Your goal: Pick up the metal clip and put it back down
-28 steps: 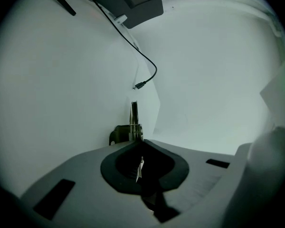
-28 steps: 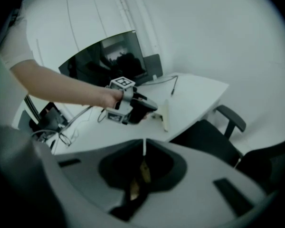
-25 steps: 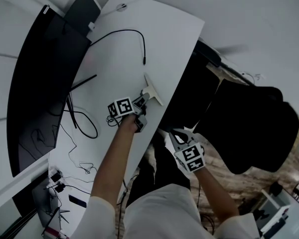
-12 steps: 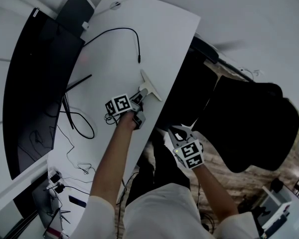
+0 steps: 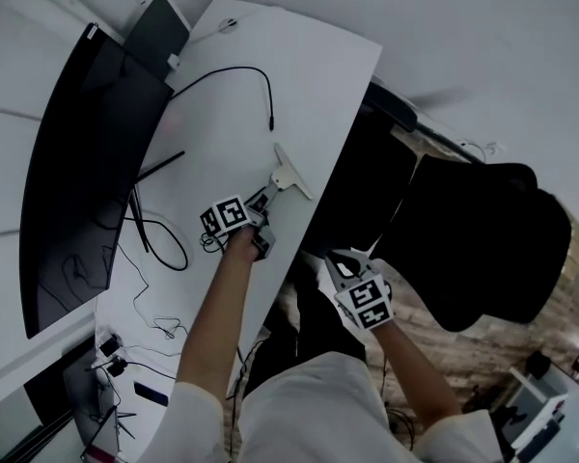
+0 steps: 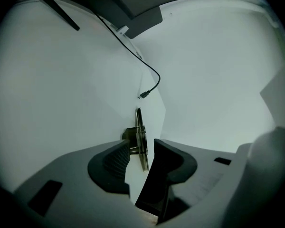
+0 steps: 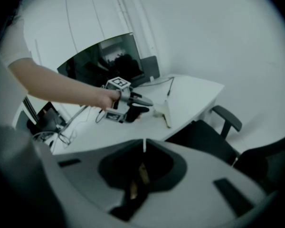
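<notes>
Monitor [image 5: 82, 162], dark and curved, stands along the left of the white desk [image 5: 318, 75]. Loose wires [image 5: 159, 244] tangle on the desk just beside it. Black cable [image 5: 236, 68] loops across the far part of the desk, its plug end lying free on the surface.

Left gripper [image 5: 266, 199] is low over the near part of the desk, held out by a bare forearm, its marker cube [image 5: 224, 216] facing up. In the left gripper view its jaws [image 6: 140, 161] stand wide and have just been opening. Ribbed pads [image 6: 115, 160] face each other across a clear gap and press on nothing.

Metal clip [image 5: 291, 174] lies on the desk close to the desk's right edge, right at the left gripper's tips. In the left gripper view the clip [image 6: 140, 141] sits in the gap between the two jaw tips, reaching on beyond them. Neither pad presses on it.

Right gripper [image 5: 344, 261] hangs off the desk, well apart from the clip, above dark ground. The right gripper view shows its jaws [image 7: 143, 148] closed together with only a thin seam, nothing between them.

Black office chair [image 5: 482, 244] stands at far right.
</notes>
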`<act>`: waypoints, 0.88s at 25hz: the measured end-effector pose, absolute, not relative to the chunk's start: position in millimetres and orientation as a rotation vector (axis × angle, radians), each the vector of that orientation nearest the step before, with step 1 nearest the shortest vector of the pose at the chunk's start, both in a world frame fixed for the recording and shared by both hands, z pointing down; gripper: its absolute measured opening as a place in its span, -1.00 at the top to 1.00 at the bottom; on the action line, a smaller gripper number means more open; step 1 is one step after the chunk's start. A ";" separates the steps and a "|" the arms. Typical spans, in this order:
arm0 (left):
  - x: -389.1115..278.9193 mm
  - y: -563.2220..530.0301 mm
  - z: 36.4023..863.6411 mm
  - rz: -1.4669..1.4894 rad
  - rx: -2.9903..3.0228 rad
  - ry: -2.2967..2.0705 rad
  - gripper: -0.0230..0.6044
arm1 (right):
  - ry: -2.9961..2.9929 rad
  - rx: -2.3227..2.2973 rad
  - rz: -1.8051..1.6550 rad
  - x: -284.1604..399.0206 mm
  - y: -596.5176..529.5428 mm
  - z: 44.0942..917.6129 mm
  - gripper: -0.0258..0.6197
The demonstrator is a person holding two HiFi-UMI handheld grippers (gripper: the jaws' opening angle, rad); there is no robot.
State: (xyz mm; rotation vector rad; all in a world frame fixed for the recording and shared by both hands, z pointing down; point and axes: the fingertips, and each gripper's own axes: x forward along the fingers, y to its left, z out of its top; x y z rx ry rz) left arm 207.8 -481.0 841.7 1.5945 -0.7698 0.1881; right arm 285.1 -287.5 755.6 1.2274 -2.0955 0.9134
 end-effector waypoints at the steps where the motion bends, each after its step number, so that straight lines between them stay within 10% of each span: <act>1: 203.3 -478.3 838.2 0.191 1.604 -0.773 0.34 | -2.097 1.231 0.907 284.7 -286.5 753.0 0.81; 22: 128.9 -344.4 642.3 0.252 2.146 -0.791 0.82 | -2.143 1.502 0.665 246.4 -241.1 635.5 0.81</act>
